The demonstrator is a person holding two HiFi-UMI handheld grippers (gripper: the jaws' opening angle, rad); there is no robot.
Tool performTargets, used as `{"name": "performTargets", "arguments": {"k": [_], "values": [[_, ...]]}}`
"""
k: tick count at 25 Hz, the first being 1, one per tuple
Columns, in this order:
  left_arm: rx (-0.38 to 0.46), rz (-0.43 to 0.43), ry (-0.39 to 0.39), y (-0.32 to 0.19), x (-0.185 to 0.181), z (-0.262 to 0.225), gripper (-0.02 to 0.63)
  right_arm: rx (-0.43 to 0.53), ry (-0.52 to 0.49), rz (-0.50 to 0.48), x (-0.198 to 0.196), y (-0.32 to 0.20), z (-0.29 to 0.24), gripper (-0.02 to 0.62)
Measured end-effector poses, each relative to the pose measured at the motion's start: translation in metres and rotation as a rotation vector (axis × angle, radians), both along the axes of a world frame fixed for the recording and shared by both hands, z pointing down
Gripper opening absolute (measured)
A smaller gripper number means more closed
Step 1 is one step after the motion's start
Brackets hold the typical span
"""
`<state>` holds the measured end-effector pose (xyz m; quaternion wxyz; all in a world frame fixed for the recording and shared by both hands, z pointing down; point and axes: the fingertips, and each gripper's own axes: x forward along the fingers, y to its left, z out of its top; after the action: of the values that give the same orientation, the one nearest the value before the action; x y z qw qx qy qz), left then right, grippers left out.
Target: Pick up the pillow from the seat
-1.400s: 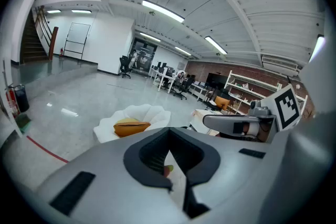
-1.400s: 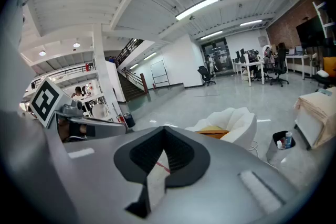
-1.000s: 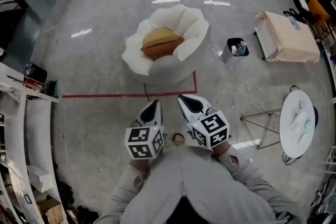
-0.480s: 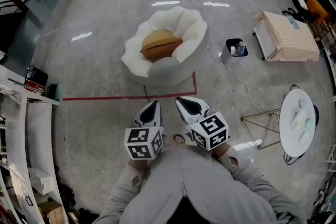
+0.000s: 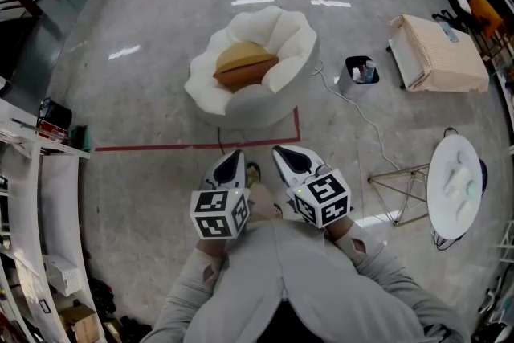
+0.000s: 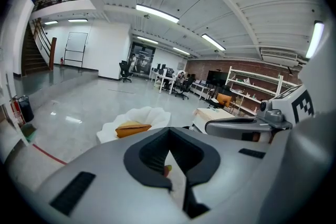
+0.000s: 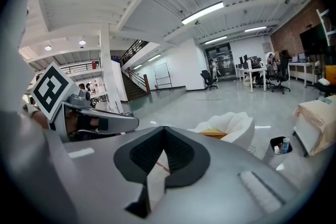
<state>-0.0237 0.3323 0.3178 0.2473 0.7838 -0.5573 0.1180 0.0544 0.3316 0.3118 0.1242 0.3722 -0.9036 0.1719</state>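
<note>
A tan-orange pillow lies in a white petal-shaped seat on the floor ahead of me. Both grippers are held close to my chest, well short of the seat. The left gripper is shut with nothing in it, and so is the right gripper beside it. In the left gripper view the pillow and seat show beyond the closed left gripper. In the right gripper view the pillow and seat lie past the closed right gripper.
A red tape line crosses the floor in front of the seat. A white cable runs right of it toward a black bin. A beige padded block, a round white table and a wire stand are at right; shelves at left.
A shoe has come forward between the two grippers, where it was lower before. The grippers keep their place and stay shut; the seat and pillow have barely shifted in view.
</note>
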Motion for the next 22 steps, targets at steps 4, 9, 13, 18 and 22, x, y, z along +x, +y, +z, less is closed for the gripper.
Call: {"name": "performTargets", "arguments": {"k": [4,9,13,18,22], "values": [[-0.005,-0.008,-0.006,-0.010,-0.002,0.004,0.005,-0.003,0.003,0.011,0.002,-0.009,0.001,-0.002],[-0.007,-0.014,0.023,-0.027,-0.007,0.004,0.005,-0.024,-0.003,0.005,-0.003,-0.028,0.003,-0.002],[-0.013,-0.030,0.049,-0.047,-0.018,0.007,0.005,-0.048,-0.014,-0.003,-0.013,-0.048,0.007,-0.002],[-0.023,-0.032,0.044,-0.077,-0.030,0.009,0.005,-0.067,-0.019,-0.003,-0.023,-0.077,0.011,-0.002],[-0.036,-0.026,0.042,-0.105,-0.042,0.013,0.005,-0.084,-0.017,-0.004,-0.034,-0.103,0.015,-0.002]]}}
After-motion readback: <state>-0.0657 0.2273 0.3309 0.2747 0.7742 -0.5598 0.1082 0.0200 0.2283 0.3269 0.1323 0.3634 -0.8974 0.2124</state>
